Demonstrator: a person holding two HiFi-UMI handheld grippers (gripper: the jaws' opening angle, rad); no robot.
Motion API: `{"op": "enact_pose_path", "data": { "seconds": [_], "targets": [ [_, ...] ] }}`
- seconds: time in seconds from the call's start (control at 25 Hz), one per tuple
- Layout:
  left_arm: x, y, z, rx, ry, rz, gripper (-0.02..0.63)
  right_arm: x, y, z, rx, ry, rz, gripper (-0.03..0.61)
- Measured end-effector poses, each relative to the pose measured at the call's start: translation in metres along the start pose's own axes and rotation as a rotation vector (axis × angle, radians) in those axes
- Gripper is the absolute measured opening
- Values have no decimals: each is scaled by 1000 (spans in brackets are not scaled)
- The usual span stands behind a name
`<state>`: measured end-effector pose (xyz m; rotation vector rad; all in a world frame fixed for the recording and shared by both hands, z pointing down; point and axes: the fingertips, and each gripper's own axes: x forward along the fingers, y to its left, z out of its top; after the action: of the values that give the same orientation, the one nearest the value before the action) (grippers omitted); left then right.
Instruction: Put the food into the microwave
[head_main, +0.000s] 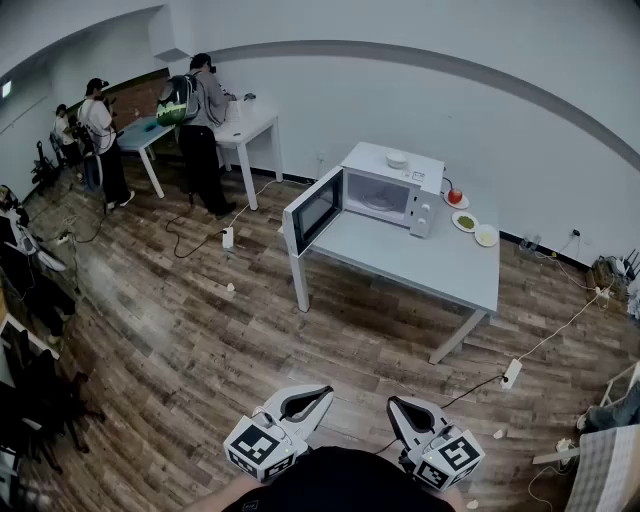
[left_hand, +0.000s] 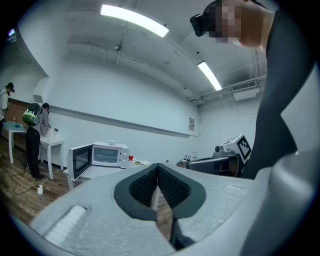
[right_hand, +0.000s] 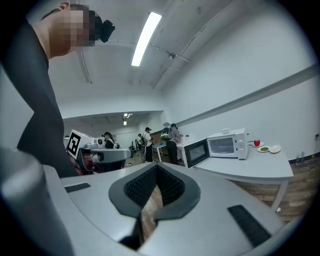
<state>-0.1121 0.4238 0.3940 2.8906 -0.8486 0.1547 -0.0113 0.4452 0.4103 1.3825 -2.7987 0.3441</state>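
Left hand-held gripper (left_hand: 157, 169) and right hand-held gripper (right_hand: 156, 167) are clenched empty, ribbed black pads (left_hand: 144, 187) touching.

From the head view I see one grey table (head_main: 430, 265) right of centre in the upper half of the frame, standing on a wood-plank floor (head_main: 200, 340). At its far left end sits a white microwave (head_main: 390, 192), its door swung open toward the left. Just right of the microwave I make out three small plates on the tabletop: a plate with something red (head_main: 455, 198) nearest the wall, a plate of green food (head_main: 465, 222) below it, and a pale plate (head_main: 486, 236) beside that. On the floor a white power strip (head_main: 512, 373) lies lower right of the table and a second power strip (head_main: 228, 237) to its left, each on a cable
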Motion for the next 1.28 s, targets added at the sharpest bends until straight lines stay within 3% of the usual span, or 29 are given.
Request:
{"op": "enact_pose_path", "data": {
  "seconds": [0.28,0.76,1.04,1.28],
  "targets": [
    [-22,31,5,37,-47,4,8,31,26,3,-23,6,10,12],
    [-70,79,-14,-44,-23,-101,8,97,97,-4,0,23,51,14],
    [-42,90,-18,-73,-27,-147,8,107,73,-10,39,53,22,14],
    [3,110,-7,-54,-28,-114,8,122,13,2,40,16,11,14]
  ]
}}
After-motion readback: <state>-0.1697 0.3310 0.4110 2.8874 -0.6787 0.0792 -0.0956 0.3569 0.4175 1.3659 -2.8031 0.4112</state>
